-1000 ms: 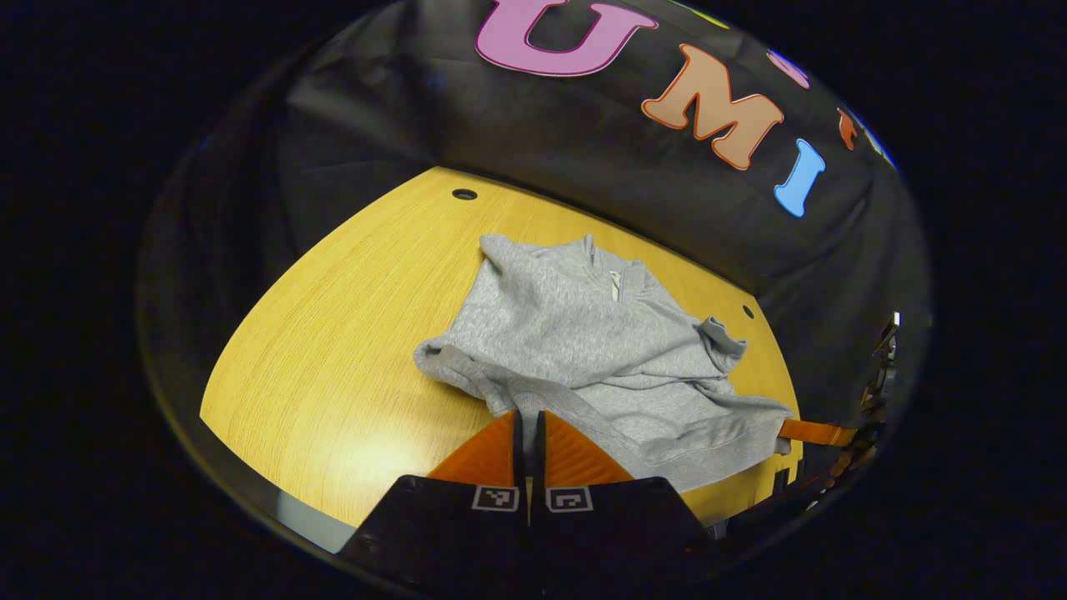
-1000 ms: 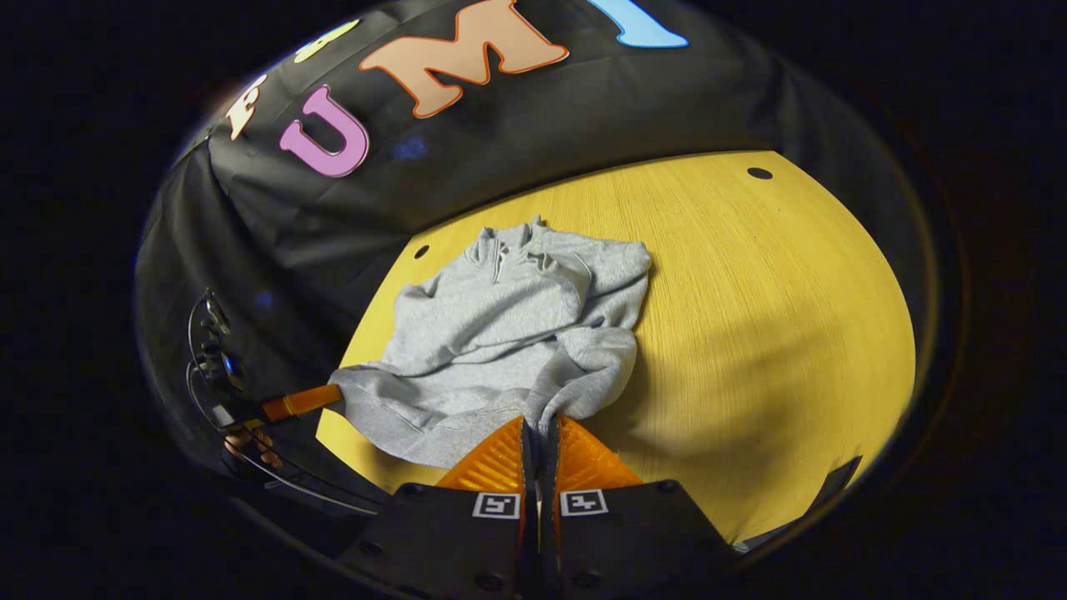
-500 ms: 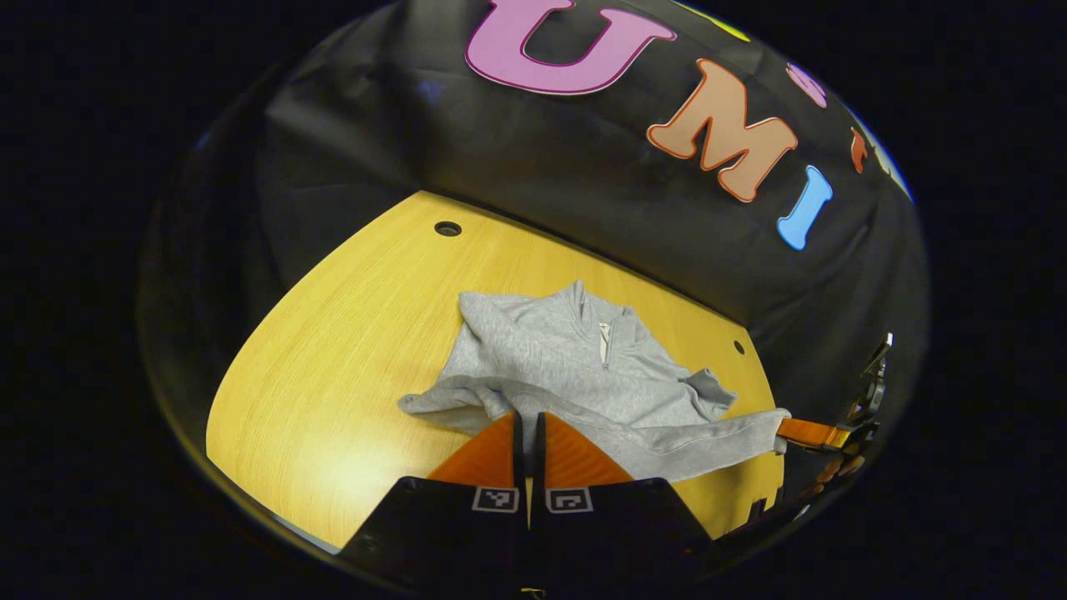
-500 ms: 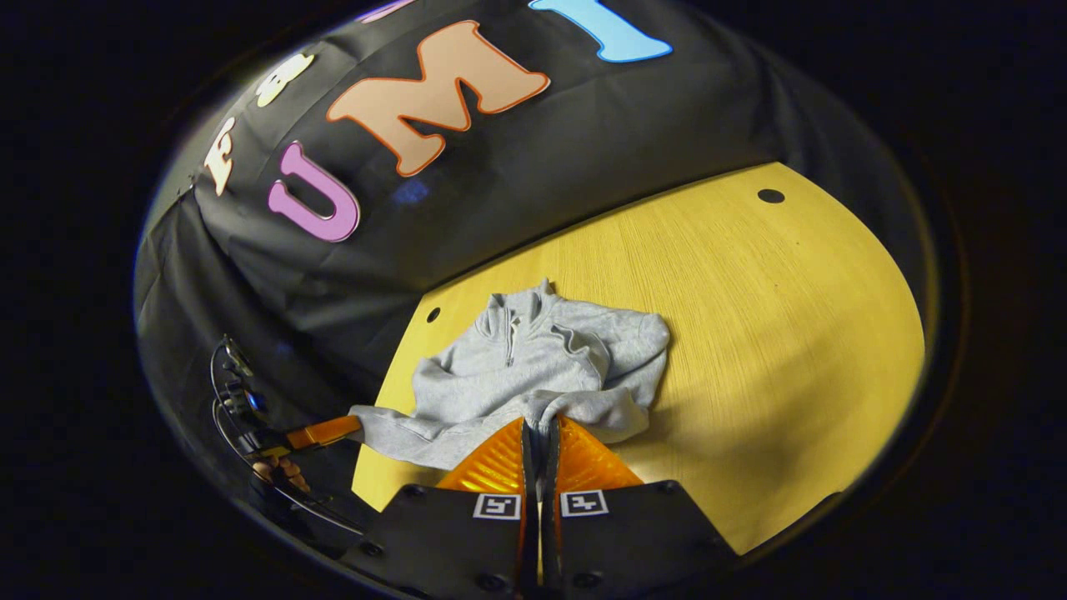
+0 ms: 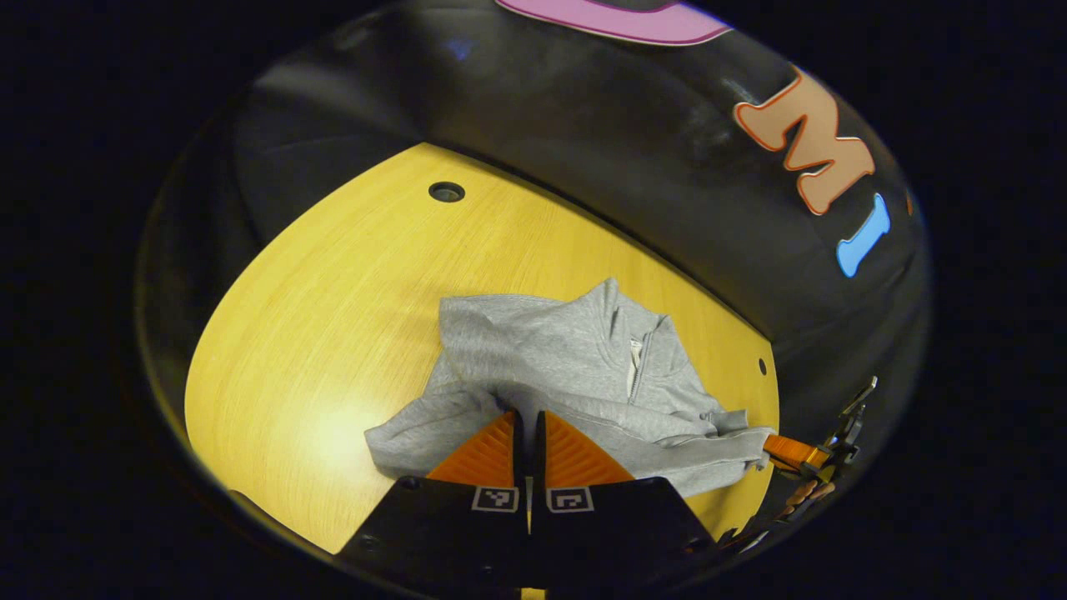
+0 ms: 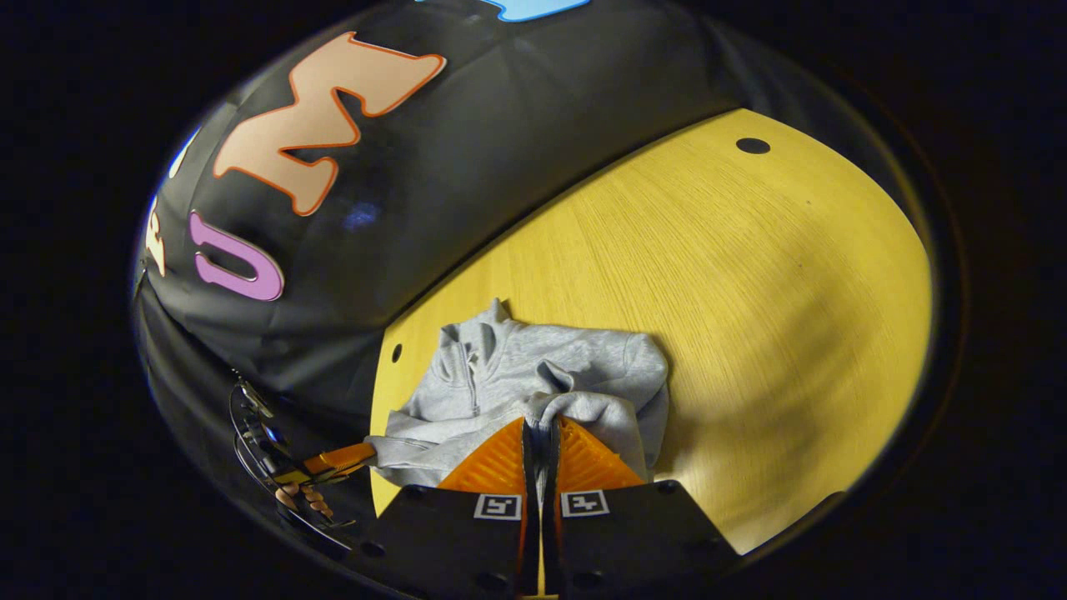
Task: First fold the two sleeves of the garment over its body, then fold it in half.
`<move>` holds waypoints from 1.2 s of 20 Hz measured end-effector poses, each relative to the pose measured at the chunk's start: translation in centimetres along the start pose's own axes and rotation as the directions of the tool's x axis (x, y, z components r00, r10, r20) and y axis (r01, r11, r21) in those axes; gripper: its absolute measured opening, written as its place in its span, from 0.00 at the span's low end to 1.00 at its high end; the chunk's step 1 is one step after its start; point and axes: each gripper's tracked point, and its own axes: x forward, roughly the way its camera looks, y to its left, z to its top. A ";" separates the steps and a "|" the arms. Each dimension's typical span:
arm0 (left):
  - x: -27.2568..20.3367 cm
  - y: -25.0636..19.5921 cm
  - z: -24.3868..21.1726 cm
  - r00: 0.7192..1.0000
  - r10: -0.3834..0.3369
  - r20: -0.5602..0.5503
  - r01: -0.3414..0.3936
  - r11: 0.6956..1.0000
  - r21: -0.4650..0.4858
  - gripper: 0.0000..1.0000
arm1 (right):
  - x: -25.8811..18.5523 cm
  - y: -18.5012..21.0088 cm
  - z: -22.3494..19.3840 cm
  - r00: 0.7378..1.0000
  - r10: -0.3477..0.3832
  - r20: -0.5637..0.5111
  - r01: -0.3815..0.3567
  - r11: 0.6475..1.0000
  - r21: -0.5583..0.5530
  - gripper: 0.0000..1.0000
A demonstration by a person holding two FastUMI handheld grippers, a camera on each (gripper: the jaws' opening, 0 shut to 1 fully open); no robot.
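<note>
A grey zip-neck sweatshirt point(image 5: 567, 358) lies on the yellow wooden table point(image 5: 333, 308), collar toward the wall, sleeves gathered over its body. My left gripper point(image 5: 527, 415) is shut on the hem at one corner, and the hem band stretches across to my right gripper point(image 5: 771, 448) at the far right. In the right gripper view, the sweatshirt point(image 6: 533, 375) lies below the centre and my right gripper point(image 6: 540, 421) is shut on the hem's other corner. There the left gripper point(image 6: 367, 454) pinches the hem at the lower left, held by a hand point(image 6: 304, 498).
The table has small round holes point(image 5: 446, 192) point(image 6: 753, 146) near its back edge, and the black cloth wall rises right behind it. Bare tabletop point(image 6: 750, 317) spreads wide to the right of the garment in the right gripper view.
Both grippers have carried the hem forward toward the collar, so the lower half of the sweatshirt now overlies more of its body. The visible chest area has shrunk.
</note>
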 end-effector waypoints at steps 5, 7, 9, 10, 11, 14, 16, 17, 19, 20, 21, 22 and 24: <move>1.9 -1.7 2.0 0.998 -0.044 0.035 0.046 0.995 -0.084 0.19 | 2.2 0.5 1.9 0.999 -0.020 0.037 0.018 0.998 0.060 0.42; 0.9 -3.5 3.3 0.992 -0.076 0.101 0.080 0.996 -0.035 0.58 | 1.9 1.6 3.2 0.994 -0.007 0.110 0.005 1.000 0.019 1.00; 0.6 -4.0 4.8 0.979 -0.044 0.198 0.028 0.996 0.083 0.96 | 0.3 1.7 4.6 0.981 -0.021 0.195 0.035 0.997 -0.069 0.95; -0.1 -4.3 5.6 0.967 -0.028 0.252 -0.012 0.988 0.156 0.97 | -0.8 2.3 5.3 0.970 -0.017 0.243 0.044 0.993 -0.108 0.96; -0.9 -4.8 6.4 0.952 -0.016 0.306 -0.056 0.973 0.225 0.97 | -2.0 3.1 6.0 0.957 -0.007 0.290 0.050 0.988 -0.143 0.95; -4.6 -7.4 7.9 0.886 -0.049 0.461 -0.154 0.907 0.393 0.96 | -5.4 5.0 6.5 0.910 0.027 0.413 0.085 0.964 -0.250 0.95; -7.3 -9.0 8.0 0.832 -0.072 0.549 -0.221 0.865 0.450 0.96 | -8.0 6.2 6.8 0.864 0.048 0.502 0.133 0.939 -0.319 0.96; -8.5 -9.6 7.8 0.809 -0.084 0.581 -0.244 0.852 0.463 0.96 | -9.6 6.8 7.0 0.834 0.063 0.548 0.160 0.923 -0.350 0.96; -10.8 -10.5 6.9 0.780 -0.110 0.617 -0.254 0.844 0.472 0.96 | -12.5 7.6 6.9 0.776 0.088 0.624 0.216 0.893 -0.395 0.96; -11.7 -10.6 6.7 0.770 -0.114 0.628 -0.256 0.846 0.467 0.95 | -13.8 8.0 6.7 0.752 0.101 0.651 0.242 0.877 -0.415 0.95; -12.7 -10.5 6.2 0.756 -0.118 0.644 -0.258 0.850 0.459 0.95 | -14.9 8.2 6.5 0.730 0.112 0.674 0.269 0.860 -0.434 0.95; -13.7 -10.2 5.7 0.741 -0.117 0.662 -0.261 0.857 0.444 0.95 | -15.9 8.4 6.3 0.710 0.123 0.693 0.302 0.837 -0.457 0.96; -15.4 -9.3 4.7 0.716 -0.105 0.690 -0.270 0.869 0.414 0.96 | -17.4 8.5 5.9 0.672 0.148 0.726 0.354 0.796 -0.491 0.96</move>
